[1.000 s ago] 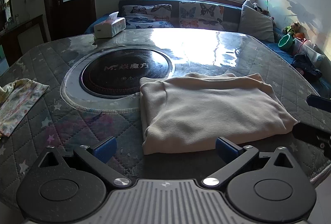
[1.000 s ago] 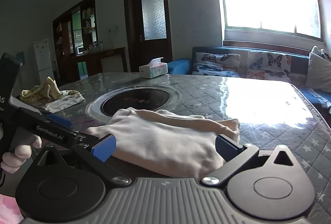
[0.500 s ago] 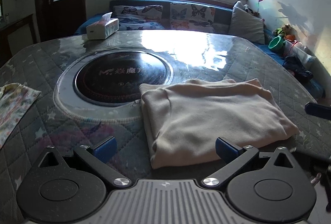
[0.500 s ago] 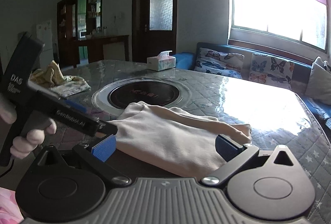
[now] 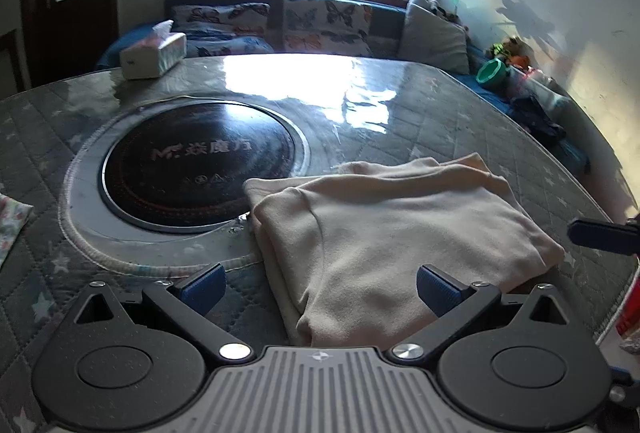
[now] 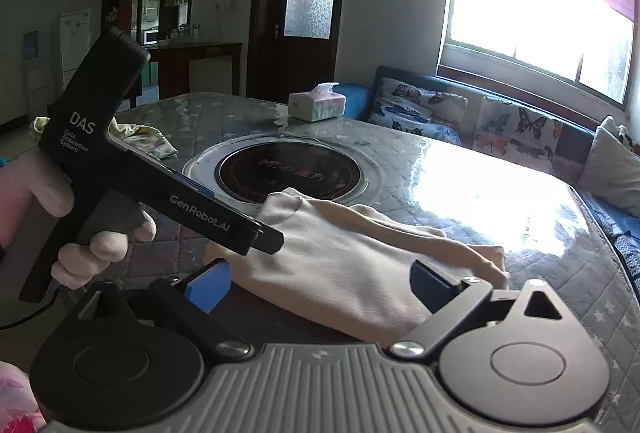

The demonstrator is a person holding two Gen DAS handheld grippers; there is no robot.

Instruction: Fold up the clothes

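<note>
A cream garment (image 5: 392, 233) lies folded into a thick rectangle on the quilted table, right of the round black hotplate (image 5: 200, 165). It also shows in the right wrist view (image 6: 352, 265). My left gripper (image 5: 320, 289) is open and empty, held just above the garment's near edge. My right gripper (image 6: 320, 285) is open and empty at the garment's other side. The left gripper's body (image 6: 160, 189) crosses the right wrist view. A right fingertip (image 5: 600, 233) shows at the left view's right edge.
A tissue box (image 5: 154, 51) stands at the table's far left. A floral cloth (image 6: 146, 143) lies crumpled at the table's left side, also seen in the left wrist view (image 5: 10, 229). A sofa with butterfly cushions (image 5: 324, 21) runs behind the table under the window.
Both grippers have lifted and drawn back a little from the folded garment. The garment has not moved. Both stay open.
</note>
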